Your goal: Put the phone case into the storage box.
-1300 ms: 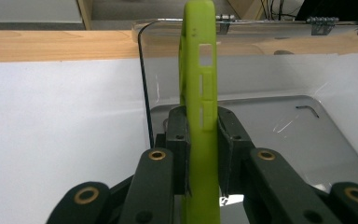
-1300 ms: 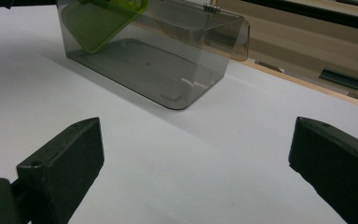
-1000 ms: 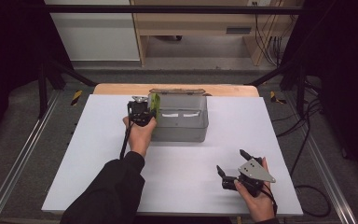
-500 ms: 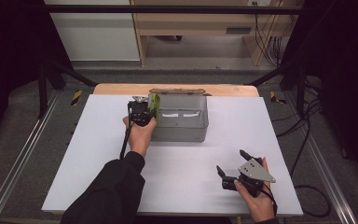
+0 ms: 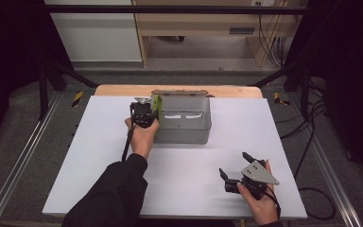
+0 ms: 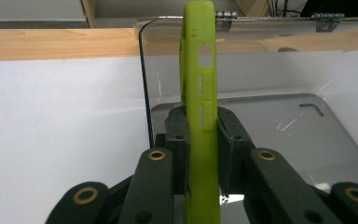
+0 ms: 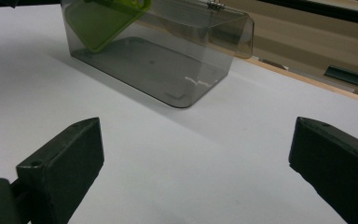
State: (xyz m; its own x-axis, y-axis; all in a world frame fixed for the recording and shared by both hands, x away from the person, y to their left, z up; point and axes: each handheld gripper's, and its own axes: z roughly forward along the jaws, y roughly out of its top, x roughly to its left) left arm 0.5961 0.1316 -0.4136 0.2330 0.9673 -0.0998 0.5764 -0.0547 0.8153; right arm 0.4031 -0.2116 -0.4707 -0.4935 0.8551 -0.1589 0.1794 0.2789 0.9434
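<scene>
The high view looks forward and down from above the person's side onto the whole white table (image 5: 99, 156), with the floor and a wooden bench beyond. The left gripper view sits very close behind its own jaws, facing the far wooden edge across the clear box (image 6: 270, 126) (its open top just below). The right gripper view lies low near the tabletop, facing the same clear box (image 7: 168, 70) from well back; all three share it
</scene>
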